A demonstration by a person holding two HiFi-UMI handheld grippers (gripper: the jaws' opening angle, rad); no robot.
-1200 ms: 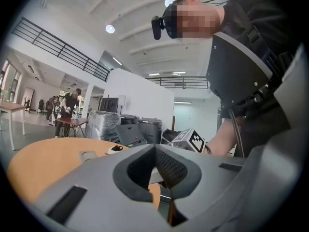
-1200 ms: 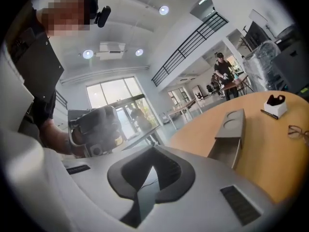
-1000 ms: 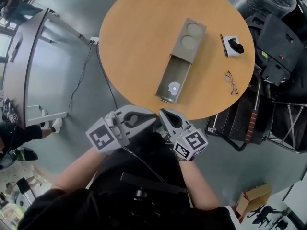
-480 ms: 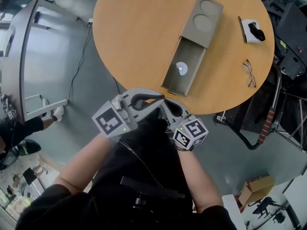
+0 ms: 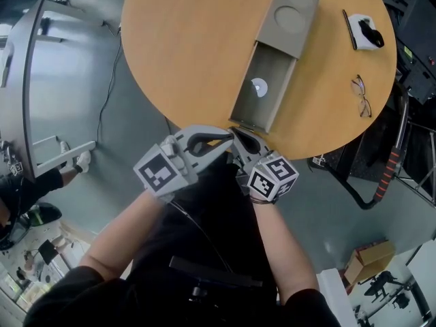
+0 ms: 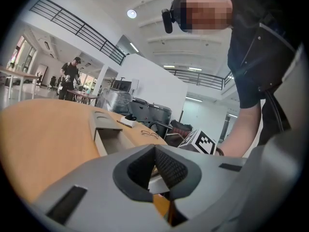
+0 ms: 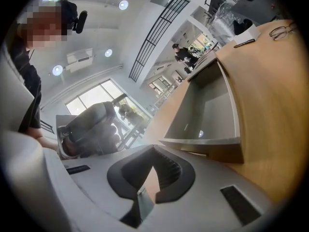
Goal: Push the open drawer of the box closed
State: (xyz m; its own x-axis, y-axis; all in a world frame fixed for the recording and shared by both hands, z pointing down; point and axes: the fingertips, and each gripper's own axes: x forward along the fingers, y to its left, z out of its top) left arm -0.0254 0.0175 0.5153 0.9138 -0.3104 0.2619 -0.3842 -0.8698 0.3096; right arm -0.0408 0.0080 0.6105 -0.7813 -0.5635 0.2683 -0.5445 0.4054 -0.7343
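Your left gripper (image 5: 227,142) and right gripper (image 5: 236,133) hang side by side at the near edge of the round table (image 5: 177,60). Each has its jaws pressed together on nothing, tips just short of the task's target. The grey box (image 5: 294,19) lies on the tabletop with its drawer (image 5: 262,104) pulled out toward you, the drawer's front panel (image 7: 203,146) close to the table's rim. The box looks like a stiff, light shell, and the tabletop looks smooth, so the whole box may skate away instead of the drawer sliding home. Meet the front panel at its middle with closed tips and push straight along the box's length; the left gripper could brace the far end. From above the front panel shows only edge-on, so you cannot tell whether it carries a handle. How much of the drawer remains inside the shell is hidden, and a small white disc (image 5: 259,86) on the drawer floor is too small to identify
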